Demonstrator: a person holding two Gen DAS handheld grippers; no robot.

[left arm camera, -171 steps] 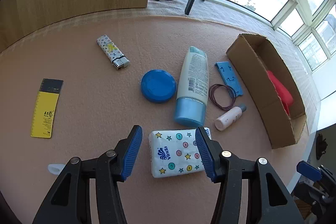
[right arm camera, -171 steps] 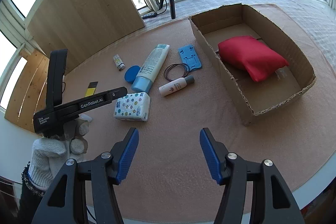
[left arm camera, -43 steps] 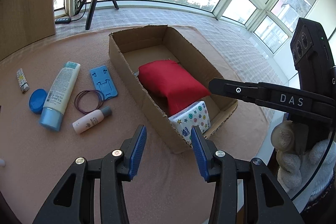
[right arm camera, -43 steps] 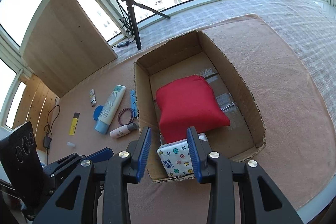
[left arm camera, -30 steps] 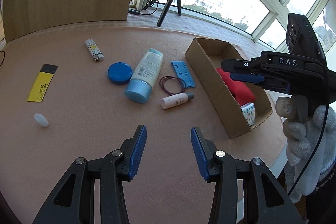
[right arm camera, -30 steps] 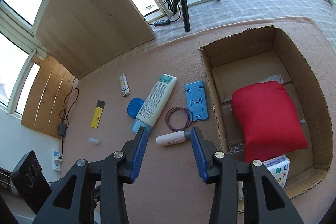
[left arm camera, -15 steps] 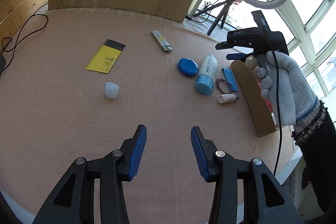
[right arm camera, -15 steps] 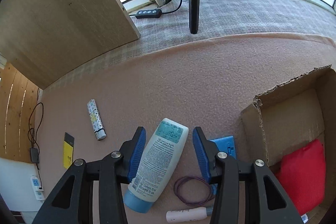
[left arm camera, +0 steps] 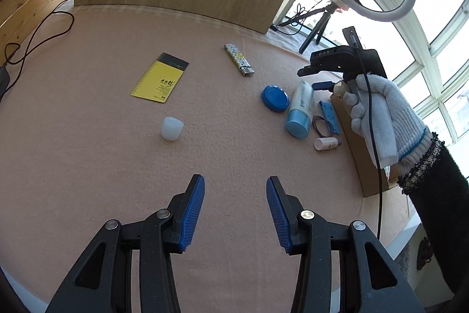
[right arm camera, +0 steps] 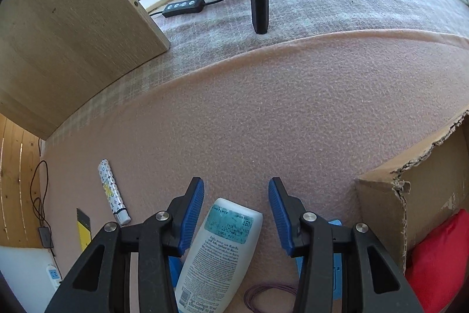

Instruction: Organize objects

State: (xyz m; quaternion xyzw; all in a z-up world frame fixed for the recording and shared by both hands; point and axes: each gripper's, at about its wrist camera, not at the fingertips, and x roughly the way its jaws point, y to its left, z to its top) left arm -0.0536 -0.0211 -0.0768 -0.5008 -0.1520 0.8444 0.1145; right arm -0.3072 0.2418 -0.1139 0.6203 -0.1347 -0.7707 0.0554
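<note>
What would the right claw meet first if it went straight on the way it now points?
Most likely the lotion tube, which lies between its open fingers; the right claw seems just above it, though depth is unclear.

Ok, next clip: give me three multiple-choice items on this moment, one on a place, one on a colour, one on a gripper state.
1. The lotion bottle lies:
A. inside the cardboard box
B. between the right gripper's open fingers
C. on the yellow card

2. The round lid is:
A. blue
B. red
C. white

3. The left gripper is:
A. shut on the white cap
B. shut on the lighter
C. open, holding nothing

Answers: 1 B, fingers flank its end. 2 A, blue disc beside the bottle. 3 C, only mat shows between its fingers.
</note>
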